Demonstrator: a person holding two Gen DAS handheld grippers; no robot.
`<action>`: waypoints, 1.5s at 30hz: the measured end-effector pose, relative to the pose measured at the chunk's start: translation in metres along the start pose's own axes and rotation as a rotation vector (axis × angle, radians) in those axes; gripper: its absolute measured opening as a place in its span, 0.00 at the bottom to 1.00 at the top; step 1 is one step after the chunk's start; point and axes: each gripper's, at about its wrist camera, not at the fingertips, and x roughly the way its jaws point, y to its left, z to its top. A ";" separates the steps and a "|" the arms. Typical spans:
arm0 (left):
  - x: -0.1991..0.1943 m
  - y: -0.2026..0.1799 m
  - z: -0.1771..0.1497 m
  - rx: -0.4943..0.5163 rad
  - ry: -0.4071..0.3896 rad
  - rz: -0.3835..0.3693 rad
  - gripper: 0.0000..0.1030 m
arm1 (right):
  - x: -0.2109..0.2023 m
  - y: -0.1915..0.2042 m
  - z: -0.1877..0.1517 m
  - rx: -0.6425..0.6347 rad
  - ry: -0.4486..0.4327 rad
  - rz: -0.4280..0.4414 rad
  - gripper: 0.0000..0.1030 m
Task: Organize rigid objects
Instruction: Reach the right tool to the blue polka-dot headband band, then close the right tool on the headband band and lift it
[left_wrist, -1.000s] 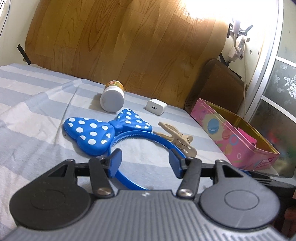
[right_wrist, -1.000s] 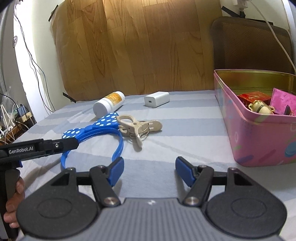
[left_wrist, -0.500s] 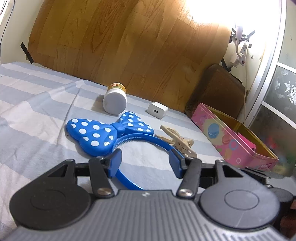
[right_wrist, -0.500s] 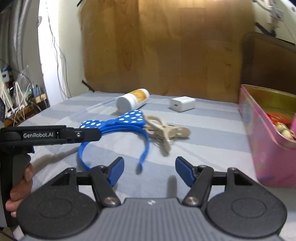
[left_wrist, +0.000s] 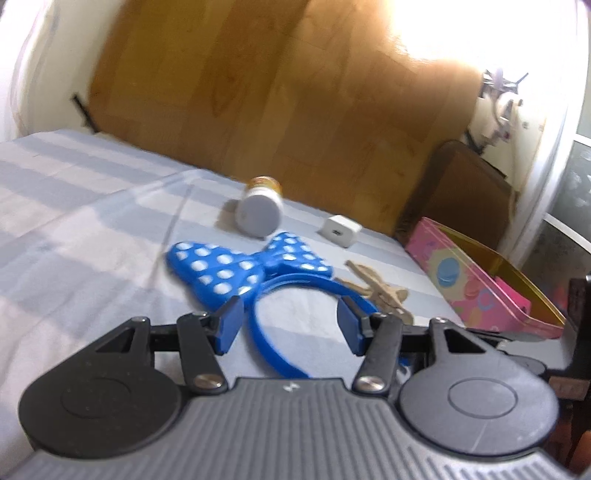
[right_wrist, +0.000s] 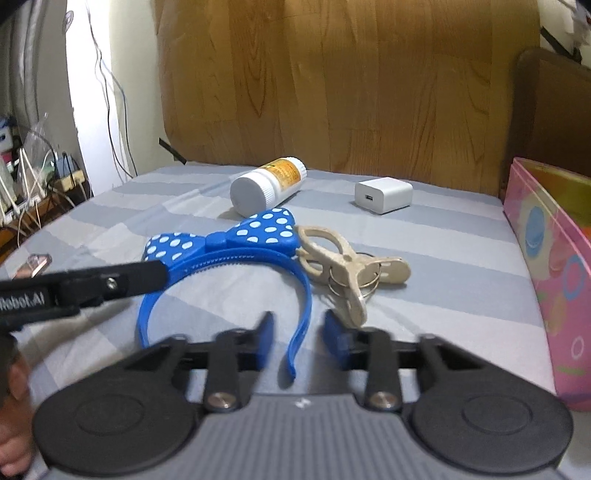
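Headband (right_wrist: 236, 254): one; clips (right_wrist: 351, 266): two; bottle (right_wrist: 266, 186): one.

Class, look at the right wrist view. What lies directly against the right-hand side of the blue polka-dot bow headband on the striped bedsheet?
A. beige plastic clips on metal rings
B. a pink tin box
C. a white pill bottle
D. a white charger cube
A: the beige plastic clips on metal rings touch the bow end of the blue polka-dot headband, while the charger, bottle and tin lie apart from that side.
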 end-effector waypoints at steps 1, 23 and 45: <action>-0.003 0.001 -0.001 -0.009 0.016 0.022 0.60 | -0.001 0.002 -0.001 -0.012 -0.002 -0.002 0.14; -0.015 0.010 -0.006 -0.050 0.086 0.106 0.53 | -0.063 0.046 -0.033 -0.156 -0.091 0.106 0.38; -0.023 -0.015 -0.005 0.120 -0.001 0.141 0.12 | -0.042 0.027 -0.019 -0.018 -0.107 0.041 0.14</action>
